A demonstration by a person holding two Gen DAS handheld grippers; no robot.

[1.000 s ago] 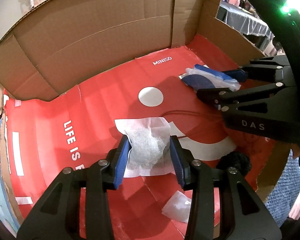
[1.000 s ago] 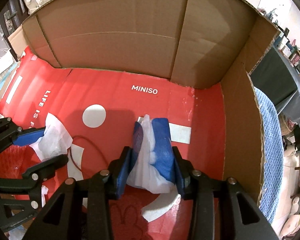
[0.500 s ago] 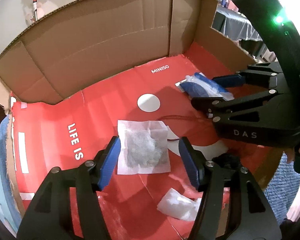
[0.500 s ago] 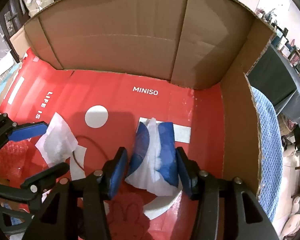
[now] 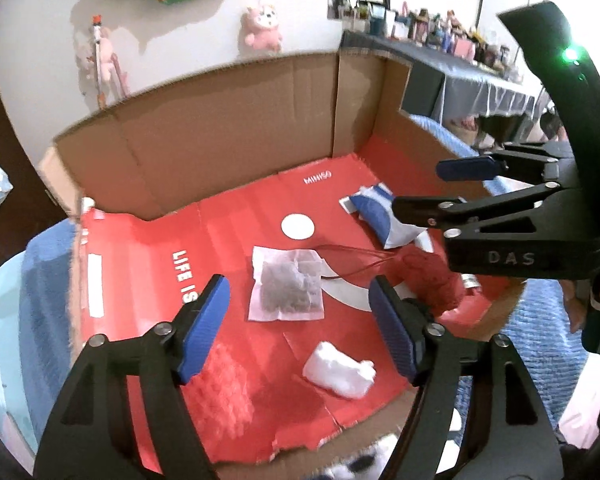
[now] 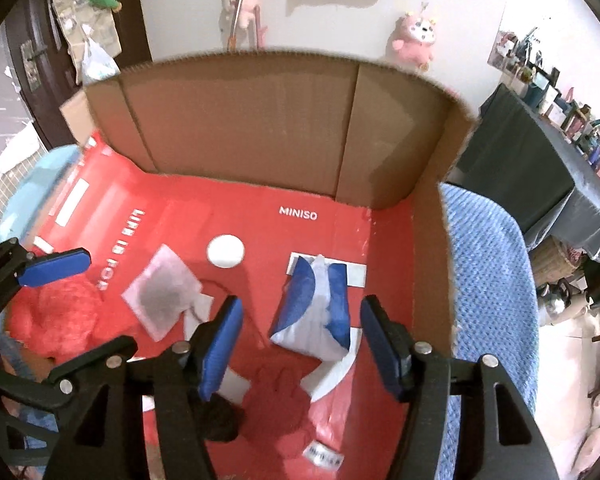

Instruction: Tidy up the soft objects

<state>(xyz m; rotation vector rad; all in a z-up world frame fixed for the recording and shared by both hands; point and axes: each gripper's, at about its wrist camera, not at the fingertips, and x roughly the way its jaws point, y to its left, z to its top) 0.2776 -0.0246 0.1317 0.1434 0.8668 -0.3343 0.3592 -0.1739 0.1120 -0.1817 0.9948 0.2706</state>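
A white gauze sachet (image 5: 287, 285) lies flat on the red floor of the cardboard box (image 5: 228, 136); it also shows in the right wrist view (image 6: 165, 290). A blue and white pouch (image 6: 317, 307) lies near the box's right wall, also in the left wrist view (image 5: 381, 216). My left gripper (image 5: 300, 332) is open and empty, raised above and behind the sachet. My right gripper (image 6: 300, 348) is open and empty, raised behind the pouch. A white soft wad (image 5: 338, 369) and a red mesh bundle (image 5: 430, 276) lie near the box's front.
The box has tall brown walls at back and right (image 6: 284, 136) and a torn open front edge (image 5: 312, 444). A blue knitted cloth (image 6: 488, 280) lies beside the box on the right. A dark-covered table (image 6: 540, 168) with small items stands beyond. A black fuzzy item (image 6: 220, 416) sits by the front.
Both grippers opened, let go of the sachet and the pouch, then drew back and up. The sachet and pouch now lie loose on the box floor.
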